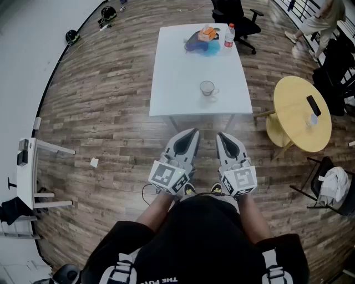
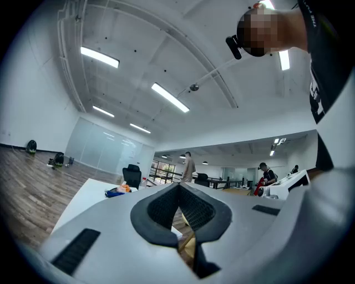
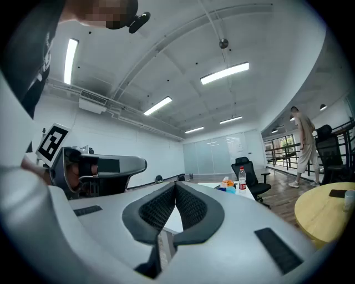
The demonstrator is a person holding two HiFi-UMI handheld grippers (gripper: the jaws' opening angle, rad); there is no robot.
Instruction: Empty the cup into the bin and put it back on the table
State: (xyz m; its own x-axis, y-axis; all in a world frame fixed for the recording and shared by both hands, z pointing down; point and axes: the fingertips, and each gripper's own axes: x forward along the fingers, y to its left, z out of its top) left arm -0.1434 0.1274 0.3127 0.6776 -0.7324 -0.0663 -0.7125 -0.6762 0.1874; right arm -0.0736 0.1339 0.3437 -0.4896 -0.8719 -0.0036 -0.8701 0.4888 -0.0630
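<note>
A small clear cup [image 1: 207, 87] with a handle stands near the front edge of the white table [image 1: 177, 77], in the head view. Both grippers are held close to my body, in front of that edge and apart from the cup. My left gripper [image 1: 194, 132] is shut, its pads meeting at the tip [image 2: 178, 186] with nothing between them. My right gripper [image 1: 219, 135] is also shut and empty [image 3: 176, 184], and its view shows the left gripper [image 3: 97, 165] alongside. No bin shows in any view.
At the table's far end lie a water bottle [image 1: 229, 35] and a blue and orange bundle [image 1: 202, 40], with an office chair [image 1: 236, 14] behind. A round yellow table [image 1: 302, 113] stands at the right, a white desk [image 1: 25, 169] at the left. A person [image 1: 319, 19] stands far right.
</note>
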